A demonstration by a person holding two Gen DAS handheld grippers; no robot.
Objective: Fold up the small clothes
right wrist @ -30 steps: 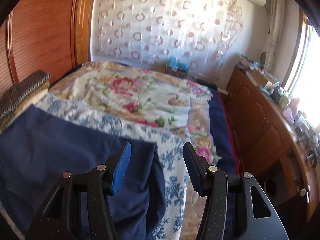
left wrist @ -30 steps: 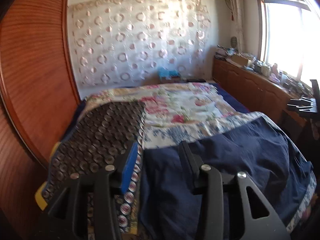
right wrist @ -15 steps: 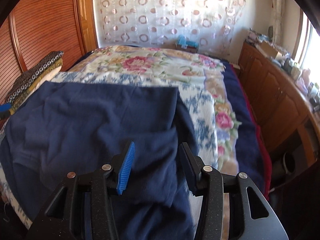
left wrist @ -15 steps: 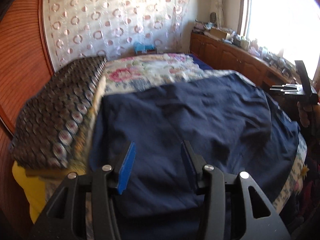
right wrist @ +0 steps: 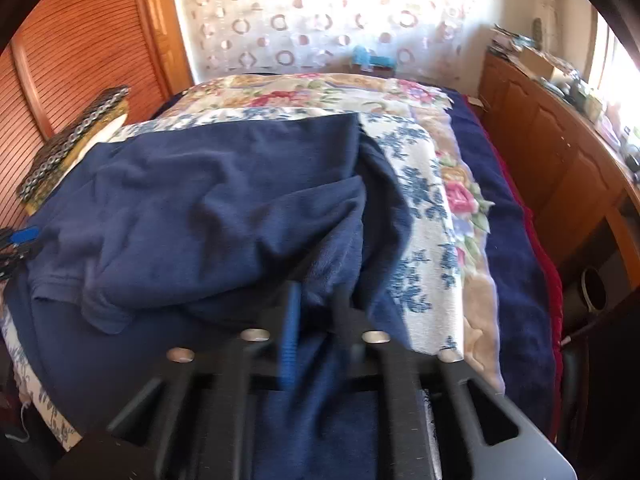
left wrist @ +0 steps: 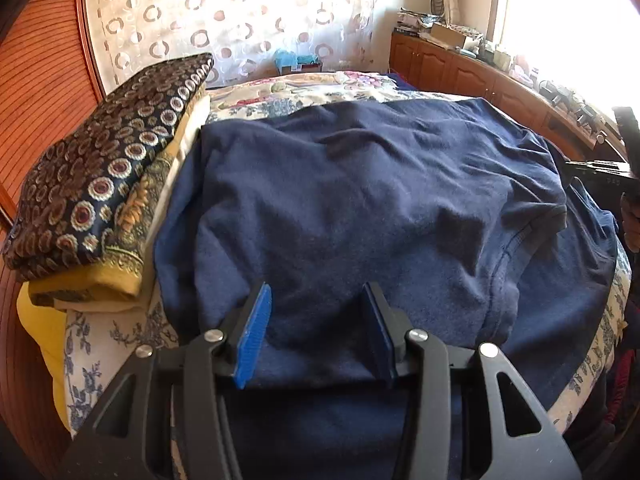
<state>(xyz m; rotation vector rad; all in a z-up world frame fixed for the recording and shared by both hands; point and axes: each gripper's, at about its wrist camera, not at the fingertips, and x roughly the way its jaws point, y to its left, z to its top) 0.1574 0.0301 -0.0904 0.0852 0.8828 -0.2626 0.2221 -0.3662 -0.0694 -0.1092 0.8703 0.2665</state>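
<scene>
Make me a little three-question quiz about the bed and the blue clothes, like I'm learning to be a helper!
1. True or false: the right gripper has pinched the navy garment.
2. What lies beside the garment, by the wooden wall: A) a folded patterned blanket, B) a basket, C) a shoe?
3. Fill in: the left gripper is ____ over the garment's near edge.

Key:
1. True; its jaws have just been closing with cloth between them.
2. A, the folded patterned blanket.
3. Open.
</scene>
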